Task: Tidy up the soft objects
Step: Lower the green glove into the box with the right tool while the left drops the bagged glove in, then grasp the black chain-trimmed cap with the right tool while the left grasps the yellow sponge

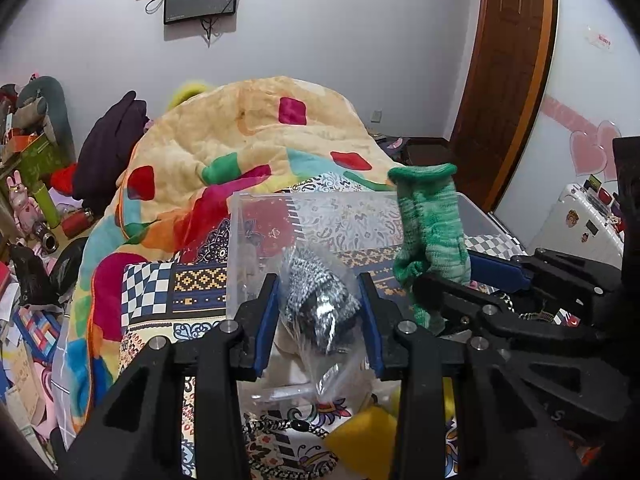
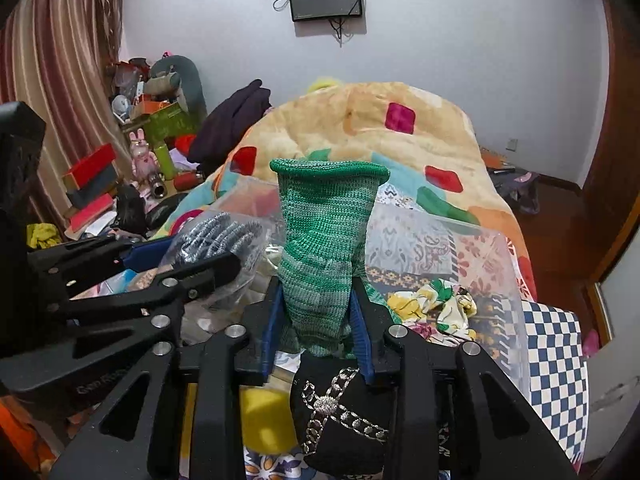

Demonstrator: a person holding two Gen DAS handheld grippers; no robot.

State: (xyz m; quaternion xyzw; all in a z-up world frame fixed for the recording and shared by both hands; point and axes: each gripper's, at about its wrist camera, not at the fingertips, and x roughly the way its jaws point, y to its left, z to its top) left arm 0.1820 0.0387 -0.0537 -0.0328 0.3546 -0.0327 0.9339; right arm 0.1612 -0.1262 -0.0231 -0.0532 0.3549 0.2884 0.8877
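Note:
My left gripper point(image 1: 320, 300) is shut on a clear plastic bag holding a black-and-white knit item point(image 1: 320, 304), over the near wall of a clear plastic bin point(image 1: 264, 216). It also shows in the right wrist view point(image 2: 218, 240). My right gripper point(image 2: 316, 320) is shut on a green knit sock point(image 2: 326, 240) that stands upright above the bin point(image 2: 500, 264). In the left wrist view the sock point(image 1: 434, 224) hangs at the right, over the bin's right side. A floral cloth point(image 2: 436, 308) lies inside the bin.
A black cap with a chain point(image 2: 340, 412) and a yellow item point(image 2: 264, 416) lie on the patterned bedsheet near me. A colourful quilt point(image 1: 256, 140) is piled behind the bin. Clutter fills the floor at the left point(image 2: 120, 184). A white suitcase point(image 1: 580, 220) stands at the right.

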